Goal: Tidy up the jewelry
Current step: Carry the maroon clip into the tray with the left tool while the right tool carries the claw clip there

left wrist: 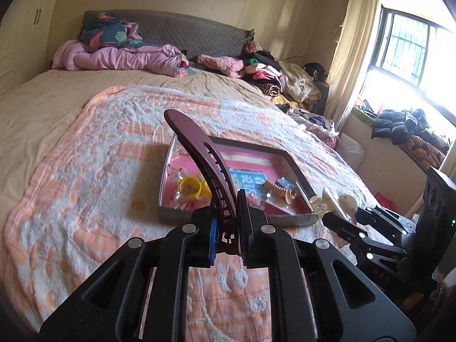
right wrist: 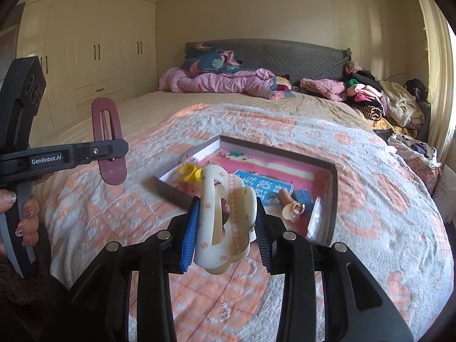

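My left gripper is shut on a long dark maroon hair clip and holds it upright above the near edge of a shallow box on the bed. The clip also shows in the right wrist view. My right gripper is shut on a cream hair claw clip, also held above the bed just in front of the box; in the left wrist view the claw clip is at the right. The box holds yellow rings, an orange ridged clip and small packets.
The bed has a peach and white blanket. Pink bedding and piles of clothes lie at the headboard. A wardrobe stands on the left, a window with clothes on its sill on the right.
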Tool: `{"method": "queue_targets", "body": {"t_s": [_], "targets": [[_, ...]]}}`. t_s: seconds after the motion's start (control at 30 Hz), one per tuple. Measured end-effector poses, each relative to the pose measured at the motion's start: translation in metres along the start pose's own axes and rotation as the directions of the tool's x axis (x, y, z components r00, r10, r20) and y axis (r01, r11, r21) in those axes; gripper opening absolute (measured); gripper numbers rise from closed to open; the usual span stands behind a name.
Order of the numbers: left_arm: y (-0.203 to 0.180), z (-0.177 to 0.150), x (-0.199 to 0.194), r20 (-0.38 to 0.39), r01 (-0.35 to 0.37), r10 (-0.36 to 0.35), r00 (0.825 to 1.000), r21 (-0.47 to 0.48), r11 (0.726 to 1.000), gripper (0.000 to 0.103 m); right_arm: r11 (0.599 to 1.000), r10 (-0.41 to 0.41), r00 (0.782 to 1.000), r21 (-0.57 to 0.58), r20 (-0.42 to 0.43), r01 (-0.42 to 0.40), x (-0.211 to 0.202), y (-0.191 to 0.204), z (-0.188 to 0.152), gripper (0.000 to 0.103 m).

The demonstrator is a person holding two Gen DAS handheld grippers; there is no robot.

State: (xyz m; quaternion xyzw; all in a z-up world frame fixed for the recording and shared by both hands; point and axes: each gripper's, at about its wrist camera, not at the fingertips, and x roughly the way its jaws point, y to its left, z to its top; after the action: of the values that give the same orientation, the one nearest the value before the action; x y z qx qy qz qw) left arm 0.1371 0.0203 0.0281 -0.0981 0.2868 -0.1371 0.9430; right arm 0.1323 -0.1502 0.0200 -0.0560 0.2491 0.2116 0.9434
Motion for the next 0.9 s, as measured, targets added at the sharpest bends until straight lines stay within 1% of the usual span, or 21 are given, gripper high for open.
{"method": "queue_targets", "body": {"t_s": [0.43,0.7,0.9], "targets": [[-0.02,0.029,0.029,0.016,0.043,-0.044,0.999,0.041,0.998,0.006,0.995,-0.085,0.995,0.061,0.048,0.082,0.003,-0.038,0.021,0.035],[-0.03,0.039,0.05,0.002,0.071,-0.071,0.997,0.054,0.996,0.006,0.985,-0.142,0.988,0.104,0.056,0.135,0.001,-0.066,0.025,0.035],[-0.037,0.042,0.071,-0.02,0.091,-0.09,0.996,0.06,0.994,0.006,0.977,-0.168,0.984,0.144,0.056,0.159,0.003,-0.086,0.025,0.035]]}}
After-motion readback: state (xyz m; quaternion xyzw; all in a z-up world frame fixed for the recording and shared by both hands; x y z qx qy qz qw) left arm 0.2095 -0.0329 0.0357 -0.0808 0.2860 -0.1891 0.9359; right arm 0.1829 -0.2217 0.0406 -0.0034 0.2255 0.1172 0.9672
